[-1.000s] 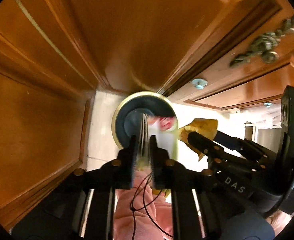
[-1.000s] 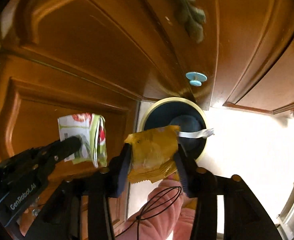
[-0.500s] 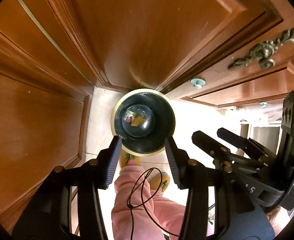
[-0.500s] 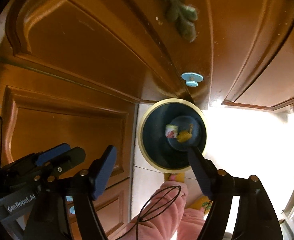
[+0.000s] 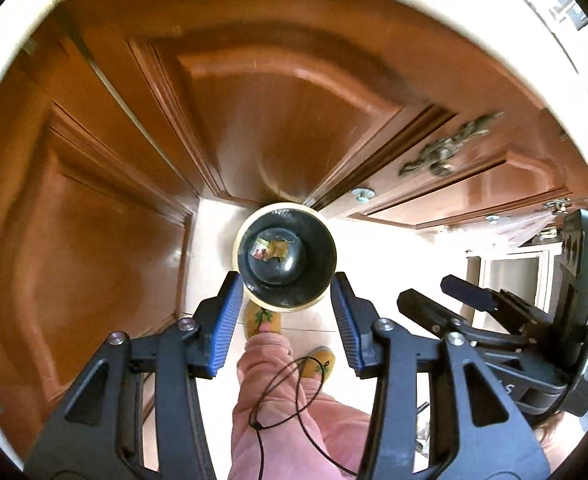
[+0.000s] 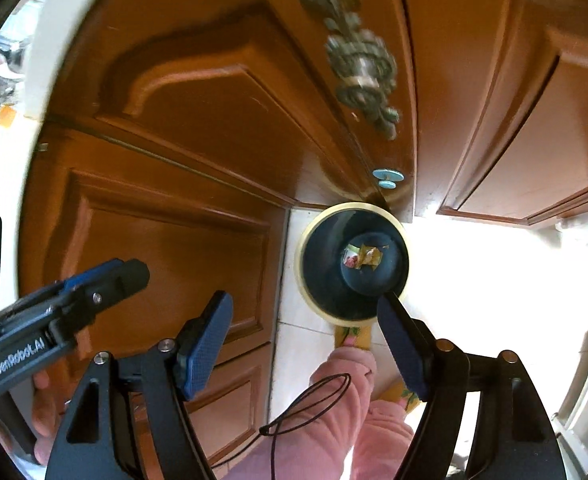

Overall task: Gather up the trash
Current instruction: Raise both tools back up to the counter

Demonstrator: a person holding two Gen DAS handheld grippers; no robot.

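Above the floor by the wooden cabinets | left hand-held gripper spread apart, holding nothing | right hand-held gripper spread apart, holding nothing | red-white wrapper and yellow wrapper lie at bottom of trash bin

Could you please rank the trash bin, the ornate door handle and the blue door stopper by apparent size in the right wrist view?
1. trash bin
2. ornate door handle; nearer the camera, so unsure against the bin
3. blue door stopper
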